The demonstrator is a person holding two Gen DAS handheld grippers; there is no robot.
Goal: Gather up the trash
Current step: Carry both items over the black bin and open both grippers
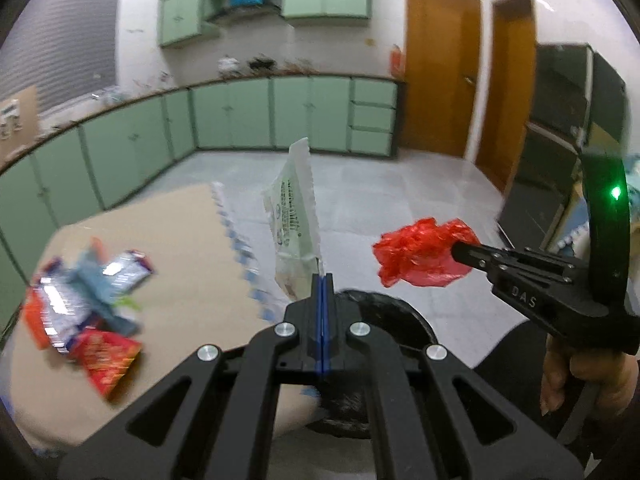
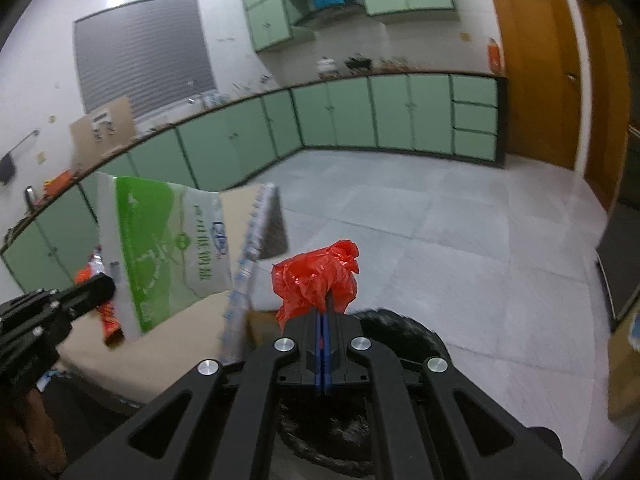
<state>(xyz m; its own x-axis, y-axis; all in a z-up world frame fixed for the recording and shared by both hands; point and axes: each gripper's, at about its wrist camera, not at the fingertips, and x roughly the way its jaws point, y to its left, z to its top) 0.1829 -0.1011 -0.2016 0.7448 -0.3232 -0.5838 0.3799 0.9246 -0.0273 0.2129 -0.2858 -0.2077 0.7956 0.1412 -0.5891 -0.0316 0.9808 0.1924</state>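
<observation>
In the left wrist view, nearest the lens, the left claw (image 1: 323, 276) has its blue-lined jaws pressed together on the bottom edge of a white and green pouch (image 1: 295, 224), which stands upright above the fingertips. Just beyond and below the claw lies the dark rim of a bin (image 1: 396, 312) lined with a black bag. To the right, the right claw (image 1: 460, 250) reaches in from the side, its tips buried in a crumpled red bag (image 1: 420, 258) held in the air over the floor (image 1: 400, 200), level with the pouch and near it but apart. A hand (image 1: 588, 372) grips that tool's handle at the right edge. To the left, the beige tabletop (image 1: 180, 248) carries a loose pile of wrappers (image 1: 86, 300), blurred, in red, orange, blue and silver. In the right wrist view, the right claw (image 2: 323, 304) is closest, jaws squeezed tight on the red bag (image 2: 316, 276), which bunches up above the tips. The bin (image 2: 404, 320) sits directly below and just past it. At the left, the left claw (image 2: 106, 285) enters from the edge with the pouch (image 2: 168, 248), its green printed face turned to the camera, above the tabletop (image 2: 160, 352). Behind run green cabinets (image 2: 360, 116) and a brown door (image 2: 536, 80).
</observation>
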